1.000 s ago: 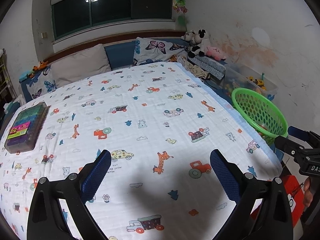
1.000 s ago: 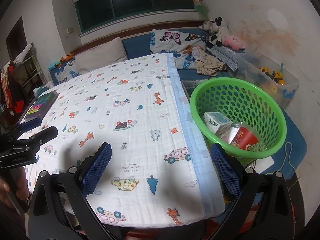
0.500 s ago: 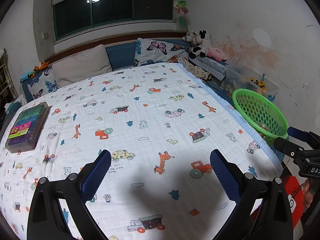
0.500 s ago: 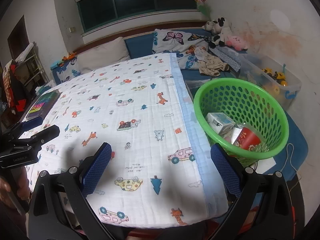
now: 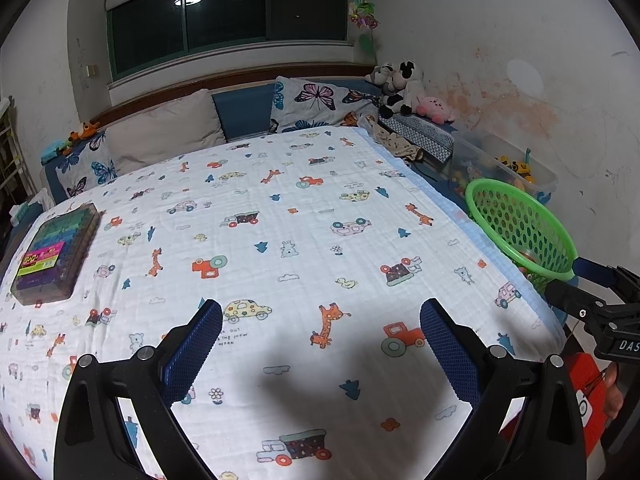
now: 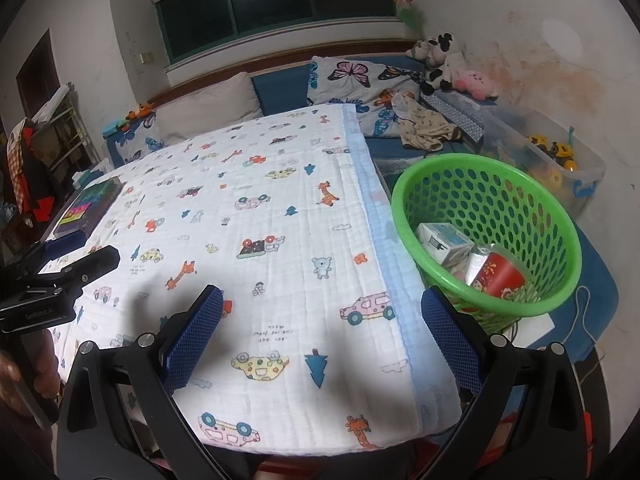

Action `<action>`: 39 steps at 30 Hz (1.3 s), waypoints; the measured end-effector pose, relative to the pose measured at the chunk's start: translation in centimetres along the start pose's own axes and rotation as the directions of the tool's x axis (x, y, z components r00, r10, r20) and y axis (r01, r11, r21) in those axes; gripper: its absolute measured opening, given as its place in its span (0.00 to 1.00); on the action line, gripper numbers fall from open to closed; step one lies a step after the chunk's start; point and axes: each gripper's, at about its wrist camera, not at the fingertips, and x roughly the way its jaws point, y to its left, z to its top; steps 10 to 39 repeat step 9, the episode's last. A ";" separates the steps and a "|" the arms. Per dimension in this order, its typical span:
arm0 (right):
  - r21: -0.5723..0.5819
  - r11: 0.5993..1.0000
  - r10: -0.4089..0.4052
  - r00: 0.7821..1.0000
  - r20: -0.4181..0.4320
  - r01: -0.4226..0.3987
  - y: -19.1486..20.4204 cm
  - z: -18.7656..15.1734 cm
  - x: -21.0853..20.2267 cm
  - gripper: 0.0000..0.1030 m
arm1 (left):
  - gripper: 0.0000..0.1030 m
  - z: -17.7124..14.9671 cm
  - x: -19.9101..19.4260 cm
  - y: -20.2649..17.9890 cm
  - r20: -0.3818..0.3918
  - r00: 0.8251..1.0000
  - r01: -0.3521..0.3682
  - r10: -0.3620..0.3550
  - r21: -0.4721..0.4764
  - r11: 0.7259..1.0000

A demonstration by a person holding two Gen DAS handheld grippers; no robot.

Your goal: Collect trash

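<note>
Right wrist view shows both the left gripper (image 5: pixel 320 344) and right gripper (image 6: pixel 322 330) backing off slightly from the bed (image 6: pixel 280 208), jaws wide apart and empty, while a carton (image 6: pixel 442 240) and red cup (image 6: pixel 500 278) lie in the green basket (image 6: pixel 486 236), so collection looks finished.

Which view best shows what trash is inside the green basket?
The right wrist view: it looks down into the green basket, showing a white carton and red cup. The left wrist view shows only its rim and mesh wall.
</note>
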 end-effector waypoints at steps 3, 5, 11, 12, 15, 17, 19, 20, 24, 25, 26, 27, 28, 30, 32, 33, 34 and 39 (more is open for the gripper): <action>0.001 1.000 0.003 1.000 0.000 -0.003 -0.1 0.0 0.0 0.96 | 0.93 0.1 0.0 0.0 0.000 1.000 0.002 -0.002 0.000 1.000; 0.000 1.000 0.002 1.000 0.000 -0.002 -0.1 0.0 0.0 0.96 | 0.93 0.1 0.0 0.0 0.000 1.000 0.000 0.000 0.000 1.000; 0.002 1.000 0.004 1.000 -0.003 -0.004 -0.1 0.0 0.1 0.96 | 0.93 0.0 0.1 0.0 -0.003 1.000 -0.001 0.001 0.000 1.000; 0.002 1.000 0.004 1.000 -0.003 -0.004 -0.1 0.0 0.1 0.96 | 0.93 0.0 0.1 0.0 -0.003 1.000 -0.001 0.001 0.000 1.000; 0.002 1.000 0.004 1.000 -0.003 -0.004 -0.1 0.0 0.1 0.96 | 0.93 0.0 0.1 0.0 -0.003 1.000 -0.001 0.001 0.000 1.000; 0.002 1.000 0.004 1.000 -0.003 -0.004 -0.1 0.0 0.1 0.96 | 0.93 0.0 0.1 0.0 -0.003 1.000 -0.001 0.001 0.000 1.000; 0.002 1.000 0.004 1.000 -0.003 -0.004 -0.1 0.0 0.1 0.96 | 0.93 0.0 0.1 0.0 -0.003 1.000 -0.001 0.001 0.000 1.000; 0.002 1.000 0.004 1.000 -0.003 -0.004 -0.1 0.0 0.1 0.96 | 0.93 0.0 0.1 0.0 -0.003 1.000 -0.001 0.001 0.000 1.000; 0.002 1.000 0.004 1.000 -0.003 -0.004 -0.1 0.0 0.1 0.96 | 0.93 0.0 0.1 0.0 -0.003 1.000 -0.001 0.001 0.000 1.000; 0.002 1.000 0.004 1.000 -0.003 -0.004 -0.1 0.0 0.1 0.96 | 0.93 0.0 0.1 0.0 -0.003 1.000 -0.001 0.001 0.000 1.000; 0.002 1.000 0.004 1.000 -0.003 -0.004 -0.1 0.0 0.1 0.96 | 0.93 0.0 0.1 0.0 -0.003 1.000 -0.001 0.001 0.000 1.000; 0.002 1.000 0.004 1.000 -0.003 -0.004 -0.1 0.0 0.1 0.96 | 0.93 0.0 0.1 0.0 -0.003 1.000 -0.001 0.001 0.000 1.000; 0.002 1.000 0.004 1.000 -0.003 -0.004 -0.1 0.0 0.1 0.96 | 0.93 0.0 0.1 0.0 -0.003 1.000 -0.001 0.001 0.000 1.000; 0.002 1.000 0.004 1.000 -0.003 -0.004 -0.1 0.0 0.1 0.96 | 0.93 0.0 0.1 0.0 -0.003 1.000 -0.001 0.001 0.000 1.000; 0.002 1.000 0.004 1.000 -0.003 -0.004 -0.1 0.0 0.1 0.96 | 0.93 0.0 0.1 0.0 -0.003 1.000 -0.001 0.001 0.000 1.000; 0.002 1.000 0.004 1.000 -0.003 -0.004 -0.1 0.0 0.1 0.96 | 0.93 0.0 0.1 0.0 -0.003 1.000 -0.001 0.001 0.000 1.000; 0.002 1.000 0.004 1.000 -0.003 -0.004 -0.1 0.0 0.1 0.96 | 0.93 0.0 0.1 0.0 -0.003 1.000 -0.001 0.001 0.000 1.000; 0.002 1.000 0.004 1.000 -0.003 -0.004 -0.1 0.0 0.1 0.96 | 0.93 0.0 0.1 0.0 -0.003 1.000 -0.001 0.001 0.000 1.000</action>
